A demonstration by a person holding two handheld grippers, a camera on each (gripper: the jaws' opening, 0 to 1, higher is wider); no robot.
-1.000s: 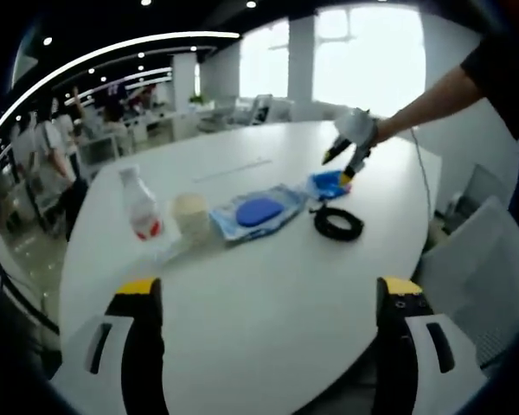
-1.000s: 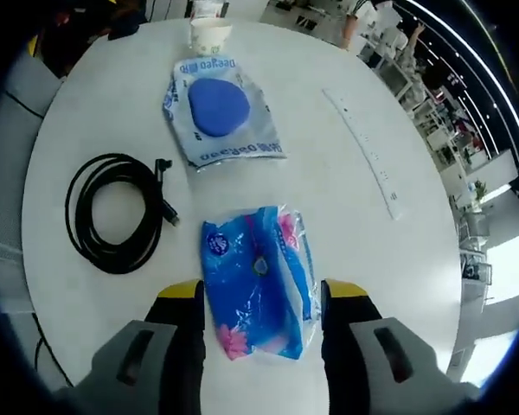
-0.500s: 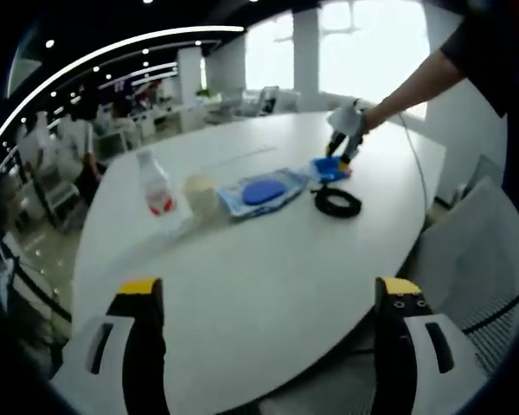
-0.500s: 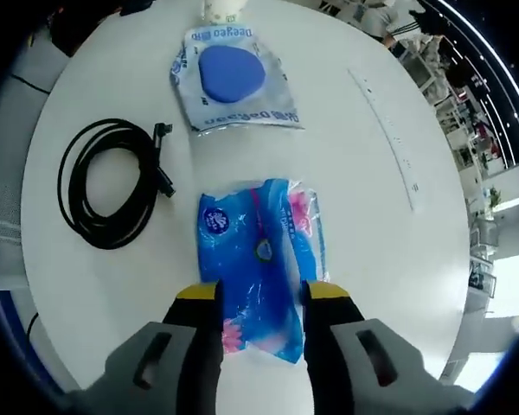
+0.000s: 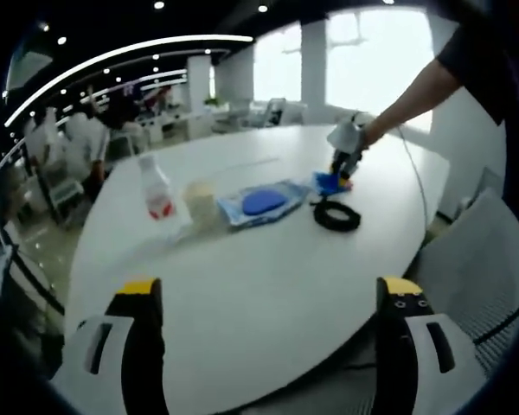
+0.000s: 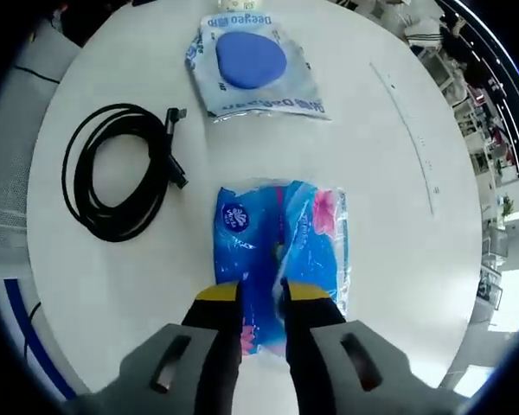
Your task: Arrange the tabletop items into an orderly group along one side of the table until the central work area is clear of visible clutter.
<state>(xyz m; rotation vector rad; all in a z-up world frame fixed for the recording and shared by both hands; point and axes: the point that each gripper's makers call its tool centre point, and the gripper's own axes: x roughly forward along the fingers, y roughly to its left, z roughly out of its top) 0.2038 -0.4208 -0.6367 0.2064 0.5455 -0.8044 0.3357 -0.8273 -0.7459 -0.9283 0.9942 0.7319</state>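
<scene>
Right gripper (image 6: 261, 298) pinching blue tissue pack (image 6: 282, 246)
Jaws nearly closed on its near end; black cable coil (image 6: 121, 183) lies to its left. Left gripper (image 5: 268, 298) hovers wide open, holding nothing.

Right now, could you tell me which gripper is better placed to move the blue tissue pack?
Right: the right gripper is shut on the tissue pack; the left gripper is open, far back.

My right gripper (image 6: 260, 298) has its jaws pinched almost together, with blue wrapping caught between the yellow tips. In the left gripper view it (image 5: 341, 162) sits far off at the end of my outstretched right arm (image 5: 415, 91). My left gripper (image 5: 268, 290) hangs near me, jaws spread wide apart, gripping nothing.
</scene>
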